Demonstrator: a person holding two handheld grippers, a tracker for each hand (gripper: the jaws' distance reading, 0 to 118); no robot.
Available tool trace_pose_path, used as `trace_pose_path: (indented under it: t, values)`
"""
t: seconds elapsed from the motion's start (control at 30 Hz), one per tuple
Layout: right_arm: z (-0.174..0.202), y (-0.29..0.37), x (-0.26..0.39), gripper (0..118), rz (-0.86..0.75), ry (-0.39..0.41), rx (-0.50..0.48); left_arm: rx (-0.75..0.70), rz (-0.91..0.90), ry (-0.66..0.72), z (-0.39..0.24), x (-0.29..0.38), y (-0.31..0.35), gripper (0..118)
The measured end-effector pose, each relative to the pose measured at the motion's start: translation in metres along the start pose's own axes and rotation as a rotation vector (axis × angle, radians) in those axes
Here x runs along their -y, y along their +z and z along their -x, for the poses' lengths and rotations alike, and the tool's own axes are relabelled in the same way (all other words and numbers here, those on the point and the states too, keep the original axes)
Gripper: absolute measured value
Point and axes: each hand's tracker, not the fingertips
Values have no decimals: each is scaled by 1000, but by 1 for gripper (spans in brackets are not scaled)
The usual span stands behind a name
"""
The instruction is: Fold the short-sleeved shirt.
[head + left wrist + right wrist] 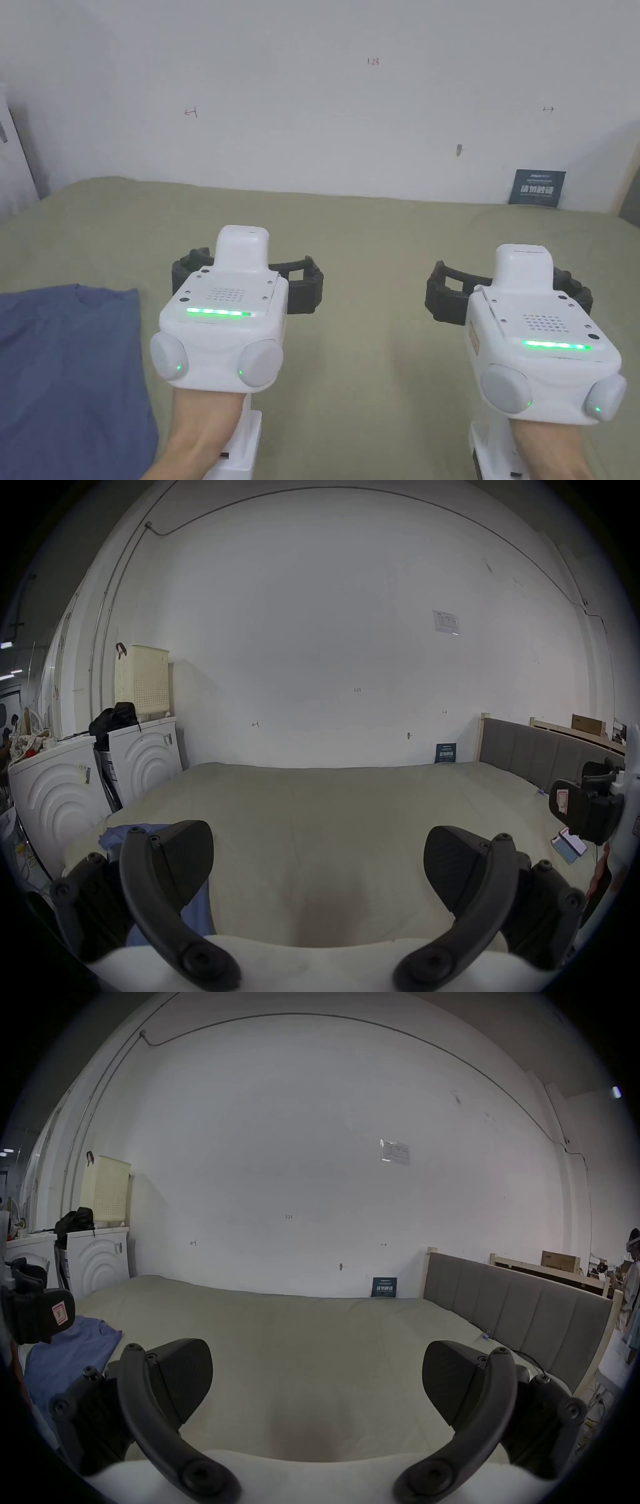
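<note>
A blue short-sleeved shirt lies flat on the olive-green bed at the near left, collar toward the wall. My left gripper hovers above the bed just right of the shirt, jaws wide apart and empty. My right gripper hovers farther right over bare sheet, also open and empty. In the left gripper view the shirt shows behind the left jaw, with the gripper open. In the right gripper view the shirt lies at the left and the gripper is open.
A white wall runs behind the bed, with a dark sign leaning at its foot. Washing machines and a cream basket stand left of the bed. A grey headboard bounds the right side. Two phones lie on the bed.
</note>
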Motion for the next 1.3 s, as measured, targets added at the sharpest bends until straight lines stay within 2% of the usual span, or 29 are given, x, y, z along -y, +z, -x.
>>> trace_pose_path:
  t: [0.63, 0.67, 0.7, 0.73, 0.77, 0.8, 0.83, 0.87, 0.9, 0.93, 1.0, 1.3]
  values:
    - [0, 2, 0, 118, 9, -6, -4, -8, 12, 11, 0, 3, 2, 118]
    - [0, 2, 0, 117, 6, -8, -5, -12, 11, 9, 1, 2, 2, 114]
    - [0, 3, -1, 113, 4, -11, -1, -21, 12, 4, 1, 1, 2, 105]
    - [-1, 5, -1, 98, -2, -16, 2, -20, 12, -3, 0, 0, 3, 73]
    - [0, 9, -2, 47, -20, -17, 22, -25, 6, -10, 0, 0, 4, 0]
    - [1, 10, -2, 7, -32, -6, 37, -75, 13, -44, -3, 0, -1, 0]
    - [2, 8, -3, 7, -25, 16, 82, -67, -2, -28, -8, -3, -5, 0]
    - [4, 5, -4, 7, -52, 6, 79, 3, 26, -31, -7, -3, -7, 0]
    - [3, 3, -5, 7, -20, -10, 36, 15, 43, -16, -9, -5, -9, 0]
    - [3, 2, -5, 7, -4, -20, 15, 3, 31, -23, -12, -6, -10, 0]
    - [0, 2, -7, 7, -12, -6, 45, 10, 28, -34, -12, -2, -5, 0]
    - [-6, 2, -9, 7, 41, 0, 32, 5, 54, 17, 1, 2, -8, 0]
